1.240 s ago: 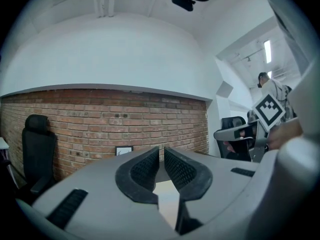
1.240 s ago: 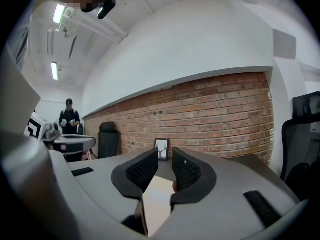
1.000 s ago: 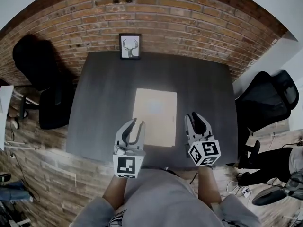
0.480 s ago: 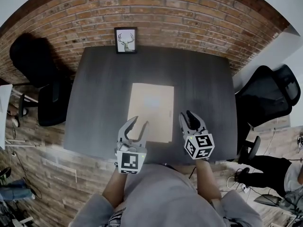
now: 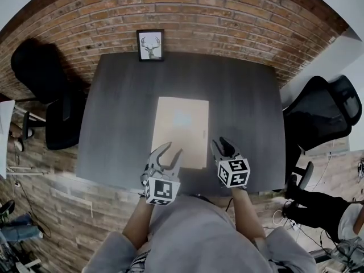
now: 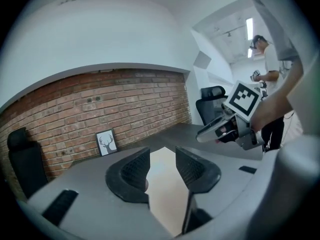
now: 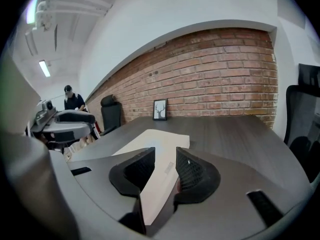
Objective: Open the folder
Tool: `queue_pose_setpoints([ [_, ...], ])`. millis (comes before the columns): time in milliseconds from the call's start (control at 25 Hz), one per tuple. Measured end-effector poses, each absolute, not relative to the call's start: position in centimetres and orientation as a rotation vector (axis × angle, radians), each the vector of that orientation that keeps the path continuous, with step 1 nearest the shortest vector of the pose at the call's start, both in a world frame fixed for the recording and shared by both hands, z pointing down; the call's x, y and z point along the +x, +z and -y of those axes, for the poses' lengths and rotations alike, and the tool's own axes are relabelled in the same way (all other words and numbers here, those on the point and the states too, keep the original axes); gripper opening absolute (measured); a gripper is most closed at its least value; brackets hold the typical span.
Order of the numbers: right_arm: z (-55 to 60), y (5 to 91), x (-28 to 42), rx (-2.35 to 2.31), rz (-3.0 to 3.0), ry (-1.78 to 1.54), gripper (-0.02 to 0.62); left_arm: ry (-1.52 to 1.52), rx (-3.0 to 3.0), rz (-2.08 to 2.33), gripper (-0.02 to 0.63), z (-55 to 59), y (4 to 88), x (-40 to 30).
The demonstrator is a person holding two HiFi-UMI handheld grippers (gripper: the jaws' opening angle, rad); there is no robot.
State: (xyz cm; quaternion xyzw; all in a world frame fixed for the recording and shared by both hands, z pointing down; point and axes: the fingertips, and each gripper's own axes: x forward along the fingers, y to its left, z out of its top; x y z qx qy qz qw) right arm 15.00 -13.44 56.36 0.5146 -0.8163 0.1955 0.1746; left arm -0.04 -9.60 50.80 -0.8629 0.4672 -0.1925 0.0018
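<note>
My left tongs (image 5: pixel 172 149) and right tongs (image 5: pixel 220 143) — both opening, empty — hover at the flat beige card folder (image 5: pixel 181 131), not yet opened.

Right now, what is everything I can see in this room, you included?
Folder: one, beige, lying flat and closed mid-table.
Table: one, dark grey, against the brick wall.
Brick wall: one, red-brown, behind the table.
Framed deer picture: one, black frame, standing at the table's far edge.
Left office chair: one, black, left of the table.
Right office chair: one, black, right of the table.
Bystander: one, dark clothes, far off in the right gripper view.
Left tongs: one, grey, at the folder's near left corner, jaws opening, nothing gripped.
Right tongs: one, grey, at the folder's near right corner, jaws opening, nothing gripped.
</note>
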Motion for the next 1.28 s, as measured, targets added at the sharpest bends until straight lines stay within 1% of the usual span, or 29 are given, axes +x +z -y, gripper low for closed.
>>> queue_pose_setpoints([
  [200, 12.4, 59.3, 14.8, 1.418, 2.26, 0.618, 0.101, -0.715, -2.727, -1.373, 0.152, 9.1, 53.0, 0.9],
  [560, 10.6, 64.6, 14.9, 1.356, 2.146, 0.725, 0.101, -0.825, -2.73, -1.238, 0.173, 8.5, 55.5, 2.7],
  [840, 9.7, 67.0, 14.9, 1.314, 2.098, 0.774, 0.101, -0.908, -2.779, -1.149, 0.181, 7.9, 57.5, 3.6],
  [1280, 9.1, 68.0, 14.6, 1.278, 2.094, 0.805, 0.107, -1.026, -2.779, -0.986, 0.188, 6.4, 60.0, 5.6],
])
